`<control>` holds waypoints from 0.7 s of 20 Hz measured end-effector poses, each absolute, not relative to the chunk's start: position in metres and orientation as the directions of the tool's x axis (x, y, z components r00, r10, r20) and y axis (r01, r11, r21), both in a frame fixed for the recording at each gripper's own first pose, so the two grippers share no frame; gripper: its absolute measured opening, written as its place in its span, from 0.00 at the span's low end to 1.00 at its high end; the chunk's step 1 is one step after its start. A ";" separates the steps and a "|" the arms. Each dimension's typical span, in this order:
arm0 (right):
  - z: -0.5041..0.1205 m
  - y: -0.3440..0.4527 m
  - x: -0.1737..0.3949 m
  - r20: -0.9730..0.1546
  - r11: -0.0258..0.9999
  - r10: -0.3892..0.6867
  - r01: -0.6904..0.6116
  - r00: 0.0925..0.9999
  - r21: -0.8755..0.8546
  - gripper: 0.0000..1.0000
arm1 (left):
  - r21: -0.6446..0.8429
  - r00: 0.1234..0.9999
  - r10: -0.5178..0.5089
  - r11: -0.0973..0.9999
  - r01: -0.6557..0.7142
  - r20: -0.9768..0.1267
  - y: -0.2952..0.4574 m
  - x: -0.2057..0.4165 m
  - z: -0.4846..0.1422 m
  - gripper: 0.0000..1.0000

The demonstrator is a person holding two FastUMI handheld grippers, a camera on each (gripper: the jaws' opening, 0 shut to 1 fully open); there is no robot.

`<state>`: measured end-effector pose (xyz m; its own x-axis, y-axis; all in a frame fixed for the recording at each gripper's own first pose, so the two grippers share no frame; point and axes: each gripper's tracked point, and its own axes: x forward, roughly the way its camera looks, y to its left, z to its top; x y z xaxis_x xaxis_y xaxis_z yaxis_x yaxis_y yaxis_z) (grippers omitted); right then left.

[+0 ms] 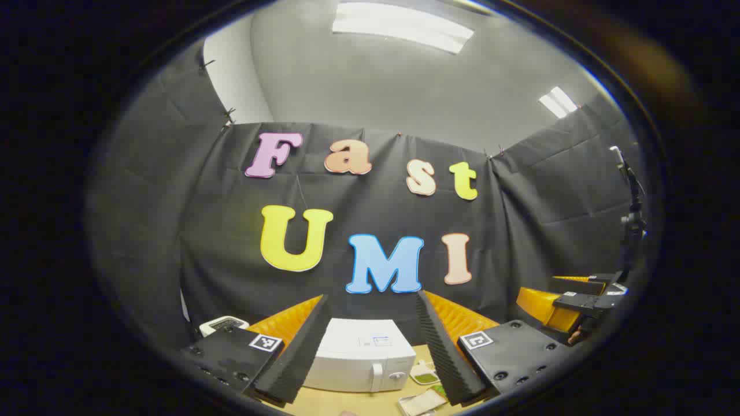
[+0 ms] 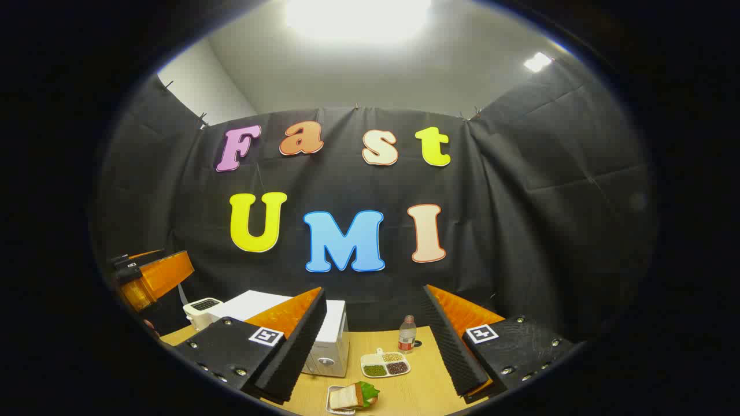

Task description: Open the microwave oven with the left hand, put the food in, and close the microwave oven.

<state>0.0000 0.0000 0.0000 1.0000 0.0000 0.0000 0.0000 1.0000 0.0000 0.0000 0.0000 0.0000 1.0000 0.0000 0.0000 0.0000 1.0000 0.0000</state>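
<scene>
Black cloth hangs behind a wooden worktop, with a grey ceiling and its lit panels above. On the worktop stands a white microwave oven, its door shut, the handle and a round knob on its front toward the right side. In the left gripper view the left gripper is held up in front of the microwave oven, its fingers spread wide with nothing between them, and the oven shows in the gap. Right of the microwave oven in that view, the right gripper shows farther off near the edge.

In the right gripper view the right gripper is likewise wide open and empty, raised above the worktop. The microwave oven sits to the left there, partly behind the left finger. Just right of the microwave oven lies a white divided dish with green and dark fillings, and behind the dish stands a small bottle. In front of the microwave oven, nearer the camera, a sandwich with lettuce rests in a small tray. Left of the microwave oven sits a small white appliance, and beyond it the left gripper shows at the edge.
</scene>
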 end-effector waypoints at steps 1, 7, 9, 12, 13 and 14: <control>0.000 0.002 0.001 0.000 1.000 -0.006 0.006 1.000 -0.001 0.98 | 0.000 1.000 -0.007 1.000 0.007 -0.004 0.002 0.000 -0.002 0.97; 0.002 0.010 0.001 0.011 1.000 0.011 -0.011 1.000 -0.010 0.98 | -0.020 1.000 -0.009 1.000 0.008 -0.026 0.006 0.004 -0.016 0.97; 0.001 0.008 0.006 0.002 0.999 0.031 -0.030 1.000 -0.022 0.98 | -0.022 1.000 0.014 1.000 -0.014 -0.024 0.006 0.008 -0.018 0.96; -0.004 0.003 0.013 -0.008 0.999 0.049 -0.049 0.999 -0.010 0.99 | -0.007 0.999 0.030 1.000 -0.031 -0.022 -0.002 0.014 -0.019 0.96; -0.008 0.002 0.016 -0.019 0.998 0.057 -0.057 0.998 -0.004 0.98 | 0.000 0.999 0.036 0.999 -0.036 -0.022 -0.004 0.017 -0.021 0.96; -0.011 -0.002 0.020 -0.027 0.998 0.060 -0.060 0.998 0.001 0.99 | 0.001 0.999 0.038 0.999 -0.037 -0.025 -0.008 0.020 -0.023 0.96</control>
<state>0.0203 -0.0015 -0.0107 0.9978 0.0603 -0.0267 -0.0603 0.9982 0.0009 0.0197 -0.0078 -0.0231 0.9990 0.0375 -0.0248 -0.0375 0.9993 0.0015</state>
